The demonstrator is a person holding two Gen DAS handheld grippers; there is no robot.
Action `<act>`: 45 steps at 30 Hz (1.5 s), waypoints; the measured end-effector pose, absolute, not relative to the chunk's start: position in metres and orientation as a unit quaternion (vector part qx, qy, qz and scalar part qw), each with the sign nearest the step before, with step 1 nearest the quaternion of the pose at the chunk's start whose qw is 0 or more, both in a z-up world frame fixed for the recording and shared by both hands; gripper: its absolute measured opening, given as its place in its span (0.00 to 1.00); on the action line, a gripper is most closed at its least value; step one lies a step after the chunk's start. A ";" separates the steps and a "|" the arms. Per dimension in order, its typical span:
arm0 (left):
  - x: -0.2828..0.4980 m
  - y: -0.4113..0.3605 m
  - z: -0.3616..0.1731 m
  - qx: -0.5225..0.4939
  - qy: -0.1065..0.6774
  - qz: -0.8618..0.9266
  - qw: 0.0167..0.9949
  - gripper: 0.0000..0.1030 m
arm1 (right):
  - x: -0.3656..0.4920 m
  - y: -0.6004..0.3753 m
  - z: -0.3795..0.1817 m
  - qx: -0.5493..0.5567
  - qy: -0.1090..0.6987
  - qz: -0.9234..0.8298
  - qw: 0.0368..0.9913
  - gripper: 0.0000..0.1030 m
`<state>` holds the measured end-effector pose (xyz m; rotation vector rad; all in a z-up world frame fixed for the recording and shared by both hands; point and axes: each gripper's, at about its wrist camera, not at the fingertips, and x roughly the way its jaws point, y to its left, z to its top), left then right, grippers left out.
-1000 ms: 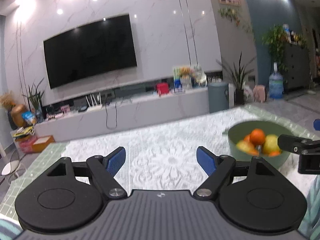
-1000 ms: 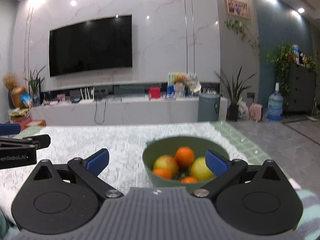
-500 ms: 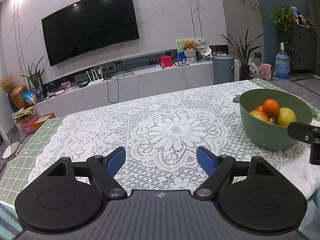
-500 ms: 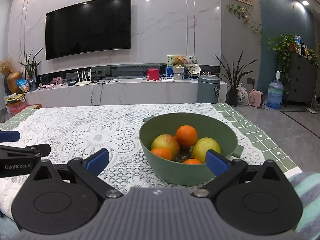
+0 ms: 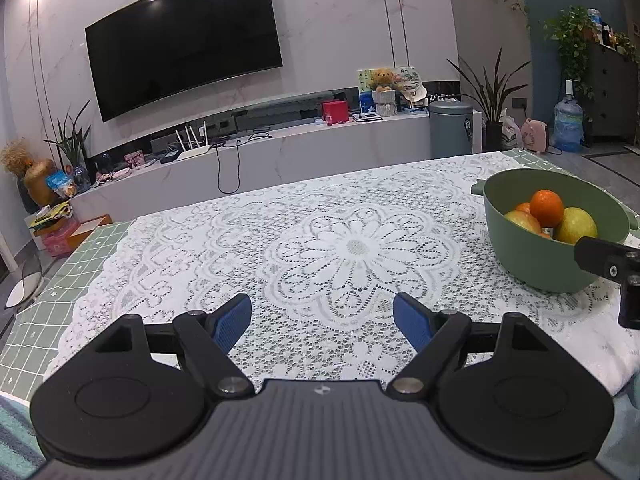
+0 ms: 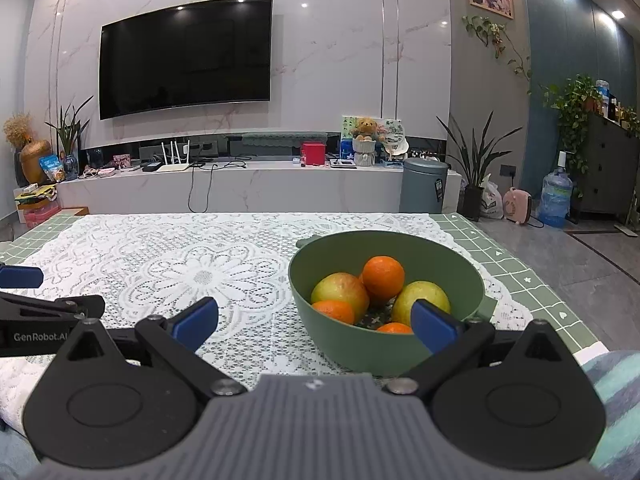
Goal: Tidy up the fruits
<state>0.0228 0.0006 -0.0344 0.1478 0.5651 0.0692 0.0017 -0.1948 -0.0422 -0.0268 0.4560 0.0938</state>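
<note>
A green bowl (image 6: 472, 280) stands on the lace-covered table and holds oranges (image 6: 383, 274) and yellow-red apples (image 6: 340, 290). It also shows at the right in the left wrist view (image 5: 520, 256). My right gripper (image 6: 314, 320) is open and empty, just in front of the bowl's near side. My left gripper (image 5: 322, 320) is open and empty above the lace cloth (image 5: 340, 248), left of the bowl. Part of the right gripper shows at the right edge of the left wrist view.
The table has a green checked cover (image 6: 520, 272) under the white lace. Behind it stand a TV console (image 6: 240, 184), a wall TV (image 6: 184, 48), a grey bin (image 6: 424, 190) and plants. Floor lies to the right.
Both grippers have tilted down and risen, so the table and bowl now sit lower and nearer in both views. Both grippers stayed open and empty.
</note>
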 end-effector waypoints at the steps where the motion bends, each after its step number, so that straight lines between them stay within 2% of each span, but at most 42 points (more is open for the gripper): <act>1: 0.023 0.000 -0.034 0.072 0.278 0.034 0.957 0.92 | 0.002 -0.195 -0.042 -0.013 0.226 0.047 0.973 0.96; 45: 0.020 0.004 -0.029 0.056 0.280 0.042 0.957 0.92 | 0.002 -0.194 -0.045 -0.015 0.231 0.051 0.972 0.96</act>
